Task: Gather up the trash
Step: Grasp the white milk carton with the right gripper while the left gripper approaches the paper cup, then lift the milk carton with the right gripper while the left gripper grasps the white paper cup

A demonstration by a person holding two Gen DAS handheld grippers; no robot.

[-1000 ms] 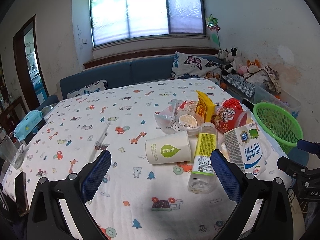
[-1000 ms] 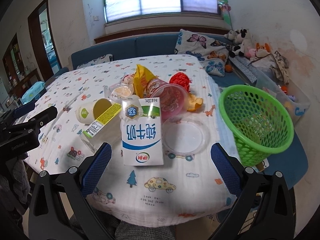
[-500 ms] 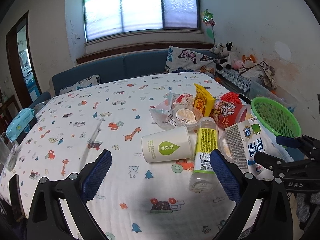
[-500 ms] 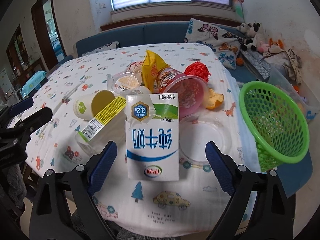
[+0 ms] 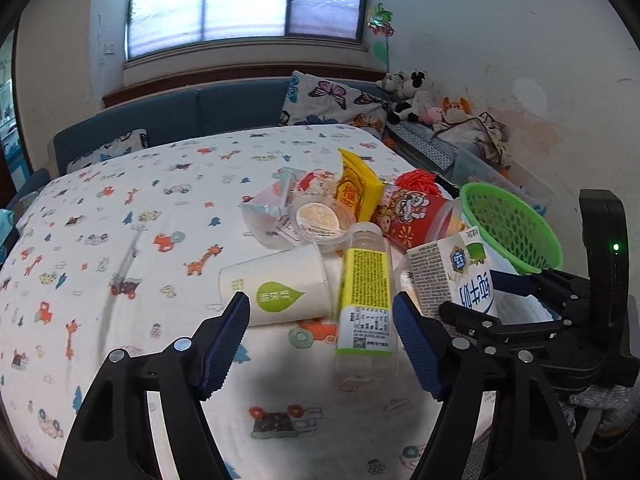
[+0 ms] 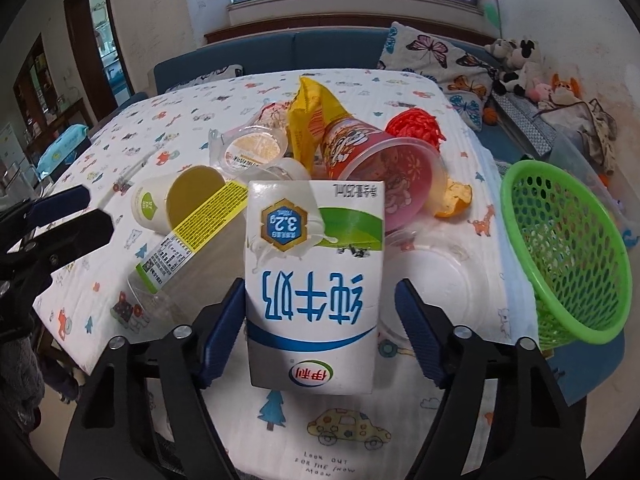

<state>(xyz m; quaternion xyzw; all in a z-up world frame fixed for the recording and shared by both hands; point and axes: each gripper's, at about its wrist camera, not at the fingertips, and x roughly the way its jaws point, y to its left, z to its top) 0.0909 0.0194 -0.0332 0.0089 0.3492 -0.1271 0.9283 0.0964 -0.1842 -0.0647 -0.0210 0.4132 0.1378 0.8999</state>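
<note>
**Two tongs close in on the trash pile**

The trash lies in a heap on the worktop (image 6: pixel 400 92), which has a cloth with little cars and animals on it. A green basket (image 6: pixel 568 256) sits at the edge, just beside the heap. That looks like the place for the trash.

The right tongs (image 6: pixel 320 328) are around the milk box (image 6: pixel 316 280). The box lies flat, between the two blue pads. These jaws have just been closing. The left pad looks like it is at the side of the box, but there is a gap at the right pad. So the box is not pinched yet.

To do this step well, I think the right tongs should squeeze the box evenly on both sides, then lift it straight up. The clear lid (image 6: pixel 432 276) is touching the box, so a slow lift will not drag it along.

The left tongs (image 5: pixel 320 340) have also just been closing. They are partly open and hold nothing. A paper cup (image 5: pixel 280 284) and a clear bottle with a yellow label (image 5: pixel 364 300) lie just ahead of them. I cannot tell which one they will take. The cup is soft and could squash, so a gentle squeeze is best.
</note>
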